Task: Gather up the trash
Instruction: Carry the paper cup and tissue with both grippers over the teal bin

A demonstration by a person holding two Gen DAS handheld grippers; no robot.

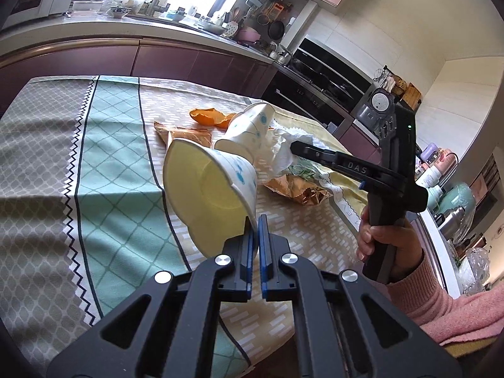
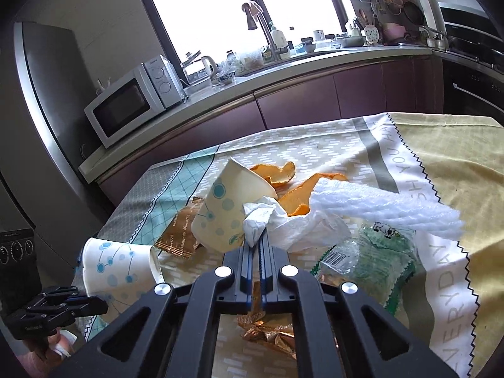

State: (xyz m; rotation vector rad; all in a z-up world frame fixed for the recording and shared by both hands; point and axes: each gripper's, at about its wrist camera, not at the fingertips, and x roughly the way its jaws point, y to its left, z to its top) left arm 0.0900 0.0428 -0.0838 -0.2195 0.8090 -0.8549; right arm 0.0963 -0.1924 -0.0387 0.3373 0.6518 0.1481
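The left gripper [image 1: 255,231] is clamped on the rim of a paper cup [image 1: 208,186], which hangs tilted above the tablecloth [image 1: 104,145], mouth toward the camera. The right gripper [image 2: 259,242] is closed on a crumpled tissue [image 2: 256,223]; no earlier frame is supplied, so only the closed state is reported.

Trash on the cloth:
- Second cup [image 2: 226,208] — lying on its side, touching the tissue.
- Orange peel [image 2: 277,173] — just behind the second cup.
- Brown wrapper [image 2: 179,233] — flat, beside the second cup.
- White foam net [image 2: 384,208] — to the right of the tissue.
- Green packet [image 2: 378,252] — near the right gripper.
- Crumpled gold wrapper [image 2: 267,334] — under the right gripper.

A hand [image 1: 382,242] in a pink sleeve [image 1: 447,308] holds the right gripper's handle.
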